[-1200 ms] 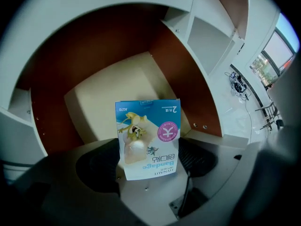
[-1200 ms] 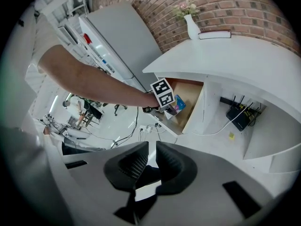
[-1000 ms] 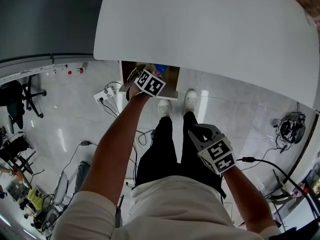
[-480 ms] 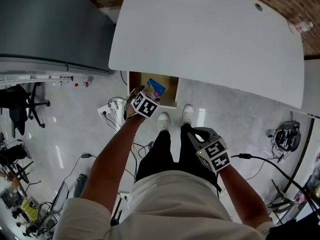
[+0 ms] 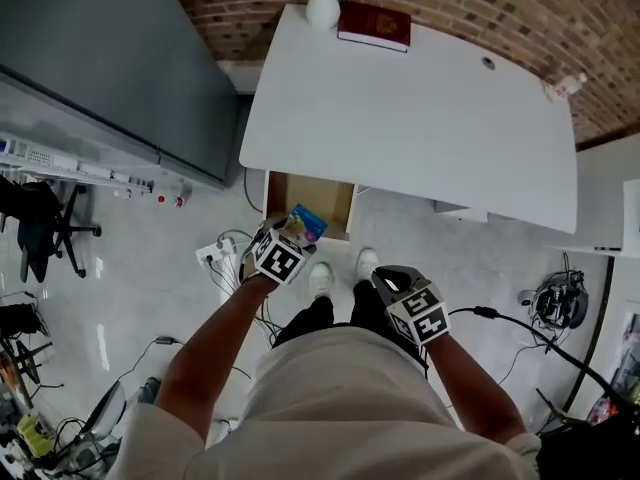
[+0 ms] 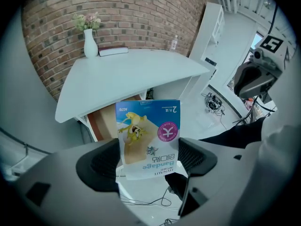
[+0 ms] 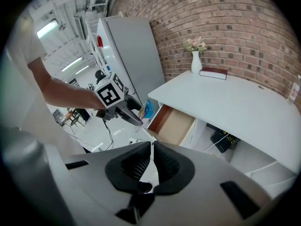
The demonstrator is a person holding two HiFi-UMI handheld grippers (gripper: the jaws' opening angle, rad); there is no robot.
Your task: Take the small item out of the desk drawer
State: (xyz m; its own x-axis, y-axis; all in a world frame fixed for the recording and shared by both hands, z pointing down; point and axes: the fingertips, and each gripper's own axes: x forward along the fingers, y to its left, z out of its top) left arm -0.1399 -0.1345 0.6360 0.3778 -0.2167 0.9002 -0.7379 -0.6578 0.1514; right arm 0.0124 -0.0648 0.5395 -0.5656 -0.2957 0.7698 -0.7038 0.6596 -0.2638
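Observation:
The small item is a blue and tan bandage box (image 6: 149,135). My left gripper (image 6: 148,161) is shut on its lower part and holds it upright in the air, above and in front of the open desk drawer (image 5: 310,200). In the head view the box (image 5: 305,223) sits just past the drawer's front edge, in the left gripper (image 5: 293,230). The drawer's brown inside (image 7: 175,124) looks bare. My right gripper (image 7: 151,166) hangs low by the person's legs (image 5: 392,280). Its jaws are closing to a narrow slit with nothing between them.
The white desk (image 5: 420,118) stands against a brick wall, with a white vase (image 5: 322,6) and a dark red book (image 5: 374,25) at its back edge. A grey cabinet (image 5: 110,58) stands to the left. A power strip (image 5: 215,253) and cables lie on the floor.
The left gripper has drawn back out of the drawer toward the person, bringing the bandage box with it. The person has stepped back, so more of the desk shows.

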